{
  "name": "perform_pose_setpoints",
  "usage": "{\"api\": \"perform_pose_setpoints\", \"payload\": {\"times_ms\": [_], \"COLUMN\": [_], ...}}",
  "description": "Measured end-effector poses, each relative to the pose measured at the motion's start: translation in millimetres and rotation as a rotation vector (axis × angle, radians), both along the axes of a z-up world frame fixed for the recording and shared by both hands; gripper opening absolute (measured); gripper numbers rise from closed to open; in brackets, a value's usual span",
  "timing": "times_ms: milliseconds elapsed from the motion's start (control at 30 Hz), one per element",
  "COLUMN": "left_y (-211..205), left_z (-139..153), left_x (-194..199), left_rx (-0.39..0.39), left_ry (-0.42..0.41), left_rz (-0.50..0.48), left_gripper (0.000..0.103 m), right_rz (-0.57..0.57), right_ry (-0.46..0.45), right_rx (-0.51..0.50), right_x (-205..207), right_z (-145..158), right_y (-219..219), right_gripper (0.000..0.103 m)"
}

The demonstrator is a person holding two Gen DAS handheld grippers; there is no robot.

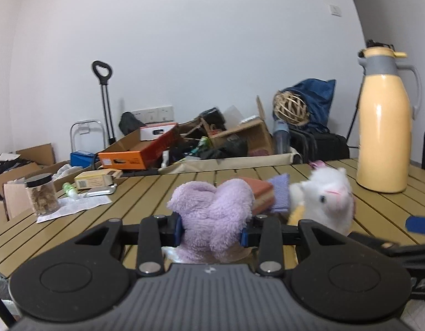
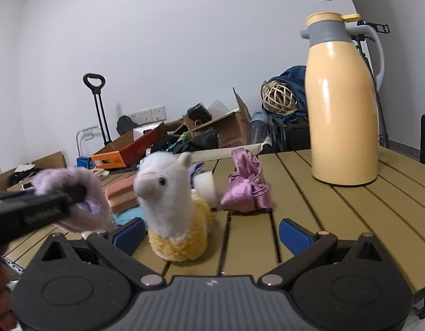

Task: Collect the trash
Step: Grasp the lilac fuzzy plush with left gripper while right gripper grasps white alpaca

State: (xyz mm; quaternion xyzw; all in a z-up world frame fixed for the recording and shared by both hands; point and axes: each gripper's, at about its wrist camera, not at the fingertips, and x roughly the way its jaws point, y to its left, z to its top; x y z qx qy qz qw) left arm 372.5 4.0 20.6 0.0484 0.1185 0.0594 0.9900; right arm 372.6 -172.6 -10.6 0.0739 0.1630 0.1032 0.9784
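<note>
On the slatted wooden table, the left gripper has its blue pads pressed into both sides of a fluffy lilac cloth, squeezing it at the waist. In the right wrist view the cloth seems to hang clear of the tabletop, so I take the pick-up as done and the carrying step as the one in hand. The right gripper is spread wide and empty, with the alpaca plush toy standing just in front of its fingers, nearer the left one. Behind the toy lie a pink and orange sponge, a crumpled purple satin pouch and a white roll of tape; a yellow thermos jug stands well off to the right. No bin shows in either view, so the next move calls for finding one and carrying the cloth there without brushing the toy. Whether the right gripper should take the toy or the pouch I cannot judge.
</note>
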Motion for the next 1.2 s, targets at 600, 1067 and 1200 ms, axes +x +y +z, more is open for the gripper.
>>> {"api": "perform_pose_setpoints", "payload": {"times_ms": [600, 1067, 1200], "left_y": [70, 95, 97], "left_z": [9, 1, 0], "left_x": [-11, -7, -7], "left_rx": [-0.075, -0.109, -0.11], "left_ry": [0.014, 0.062, 0.063], "left_rz": [0.095, 0.15, 0.155], "left_gripper": [0.037, 0.037, 0.037], "right_rz": [-0.102, -0.158, -0.164], "right_ry": [0.112, 0.176, 0.176], "right_rx": [-0.047, 0.004, -0.006], "right_x": [50, 81, 83], "right_z": [-11, -21, -22], "right_y": [61, 69, 72], "right_gripper": [0.103, 0.078, 0.075]}}
